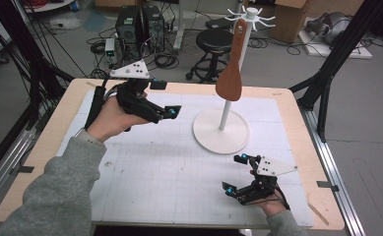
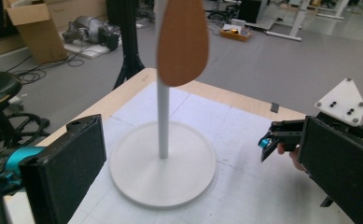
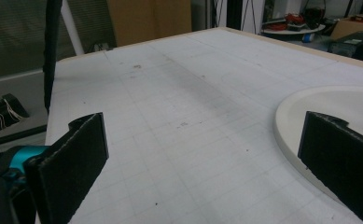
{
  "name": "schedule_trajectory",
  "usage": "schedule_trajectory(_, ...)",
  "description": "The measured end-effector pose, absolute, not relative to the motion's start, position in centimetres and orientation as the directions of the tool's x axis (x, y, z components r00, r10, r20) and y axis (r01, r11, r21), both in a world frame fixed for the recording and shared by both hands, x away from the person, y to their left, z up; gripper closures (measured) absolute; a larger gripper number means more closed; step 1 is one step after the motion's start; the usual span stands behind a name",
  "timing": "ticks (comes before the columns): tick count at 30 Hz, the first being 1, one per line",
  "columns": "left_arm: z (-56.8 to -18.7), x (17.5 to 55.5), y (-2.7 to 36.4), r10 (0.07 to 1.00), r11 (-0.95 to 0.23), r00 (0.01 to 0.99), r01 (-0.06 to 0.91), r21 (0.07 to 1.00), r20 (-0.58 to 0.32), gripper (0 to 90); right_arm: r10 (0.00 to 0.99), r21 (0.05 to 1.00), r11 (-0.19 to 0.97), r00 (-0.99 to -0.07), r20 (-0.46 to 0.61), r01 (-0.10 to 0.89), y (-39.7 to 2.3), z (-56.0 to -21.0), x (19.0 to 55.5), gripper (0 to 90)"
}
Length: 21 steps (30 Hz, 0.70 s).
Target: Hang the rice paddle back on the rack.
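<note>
A white stand [image 1: 221, 132] with a round base, a thin pole and hooks on top stands right of the table's middle. From one hook hangs a wooden spatula [image 1: 231, 73], blade down. My left gripper [image 1: 167, 98] hovers left of the stand, open, pointing toward it with nothing between its jaws. In the left gripper view the spatula [image 2: 181, 42] and the stand's base [image 2: 163, 163] lie ahead of the left gripper [image 2: 202, 140]. My right gripper [image 1: 234, 173] rests near the front right, open and holding nothing. The right gripper [image 3: 202, 154] has the stand's base [image 3: 310, 107] at its right.
A white gridded mat [image 1: 169, 167] covers the wooden table [image 1: 66, 105]. Beyond the far edge stand a black stool [image 1: 213, 42], computer cases [image 1: 140, 24] and loose cables. Black frame legs [image 1: 327, 73] flank the table's right side.
</note>
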<state>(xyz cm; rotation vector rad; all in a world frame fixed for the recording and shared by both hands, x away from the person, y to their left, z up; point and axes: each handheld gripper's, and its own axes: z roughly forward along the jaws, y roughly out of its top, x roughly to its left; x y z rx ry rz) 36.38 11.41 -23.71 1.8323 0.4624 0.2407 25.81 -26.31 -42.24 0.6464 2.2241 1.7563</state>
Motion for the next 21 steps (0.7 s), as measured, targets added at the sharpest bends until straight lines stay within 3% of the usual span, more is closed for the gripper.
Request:
schedule_trajectory(12, -25.2, 35.9, 15.1, 0.473, -0.194, 0.874, 0.222, 0.956, -0.107, 1.7, 0.482, 0.957, 0.202, -0.872, 0.089, 0.209, -26.2, -42.6, 25.6, 0.0)
schedule_trajectory(21, -26.0, 34.9, 18.4, 0.464, -0.119, 0.880, 0.179, 0.977, -0.105, 1.7, 0.498, 0.959, 0.194, -0.863, 0.084, 0.205, -26.6, -42.5, 25.2, 0.0)
